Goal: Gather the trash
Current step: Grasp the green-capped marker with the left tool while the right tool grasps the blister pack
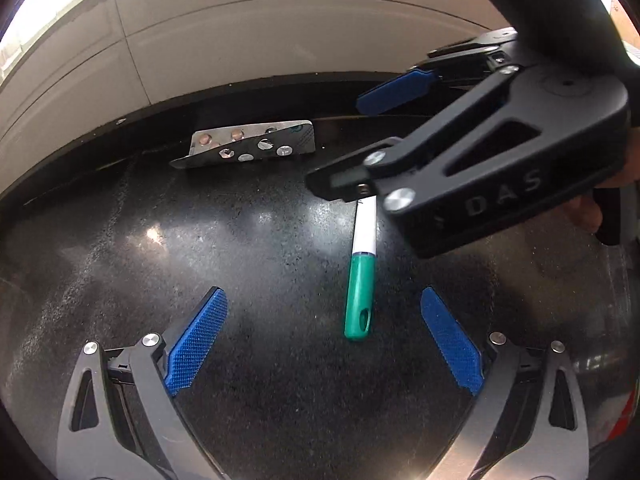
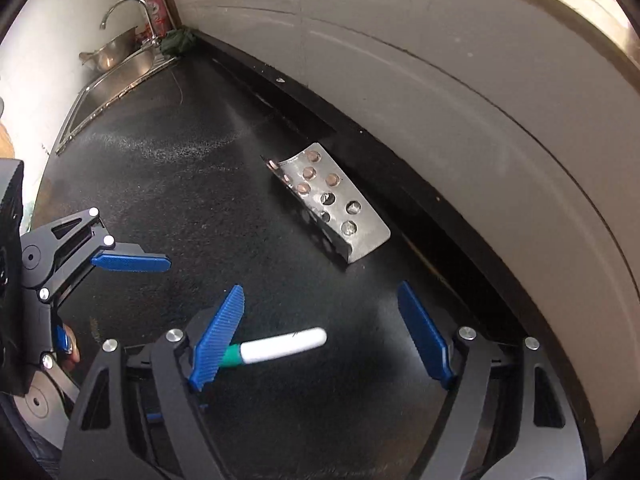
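While both claws gape empty over marker (image 1: 361, 276), pill strip (image 1: 248, 145) leans near wall (image 1: 280, 40).

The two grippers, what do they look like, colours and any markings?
Both are matte black frames with triangular cut-outs and round silver bolt heads. Each finger carries a blue ribbed pad. The right gripper has the letters DAS on its body, under a dark sleeve. The left gripper matches it.

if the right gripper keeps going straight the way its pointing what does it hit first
Probably the white end of the green-and-white marker, lying between the open right gripper fingers; otherwise the black countertop. Depth is unclear.
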The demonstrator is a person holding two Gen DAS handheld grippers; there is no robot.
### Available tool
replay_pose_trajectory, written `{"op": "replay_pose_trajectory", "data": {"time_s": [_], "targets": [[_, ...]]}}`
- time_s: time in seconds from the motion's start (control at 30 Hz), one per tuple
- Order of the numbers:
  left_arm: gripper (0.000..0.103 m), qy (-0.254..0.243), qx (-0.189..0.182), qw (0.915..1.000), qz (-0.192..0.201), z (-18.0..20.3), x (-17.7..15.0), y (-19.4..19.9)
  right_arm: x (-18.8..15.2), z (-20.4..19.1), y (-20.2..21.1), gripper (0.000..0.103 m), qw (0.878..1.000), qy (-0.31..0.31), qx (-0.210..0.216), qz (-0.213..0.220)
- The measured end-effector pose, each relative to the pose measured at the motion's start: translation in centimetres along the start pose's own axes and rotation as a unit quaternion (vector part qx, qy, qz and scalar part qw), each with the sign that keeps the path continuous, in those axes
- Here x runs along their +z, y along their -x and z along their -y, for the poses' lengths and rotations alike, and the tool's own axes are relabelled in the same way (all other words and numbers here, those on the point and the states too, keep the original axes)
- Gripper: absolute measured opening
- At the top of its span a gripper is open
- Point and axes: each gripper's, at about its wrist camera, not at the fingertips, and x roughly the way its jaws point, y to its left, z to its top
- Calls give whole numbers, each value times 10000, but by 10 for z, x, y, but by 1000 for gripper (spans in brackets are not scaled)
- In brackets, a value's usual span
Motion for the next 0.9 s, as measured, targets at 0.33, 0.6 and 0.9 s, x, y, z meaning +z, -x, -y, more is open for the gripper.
{"op": "replay_pose_trajectory", "data": {"time_s": [0.33,0.6,0.9], "targets": [[75,-256,94,9996,45,8,11,-19,29,5,-46,57,9979,585,271,-76],[14,-283,-50,9996,-25,8,14,-16,32,-11,-37,22,9961,822,291,-132],[14,-81,-13,9999,96,1,-5,34,28,-24,25,5,9994,297,12,164]]}}
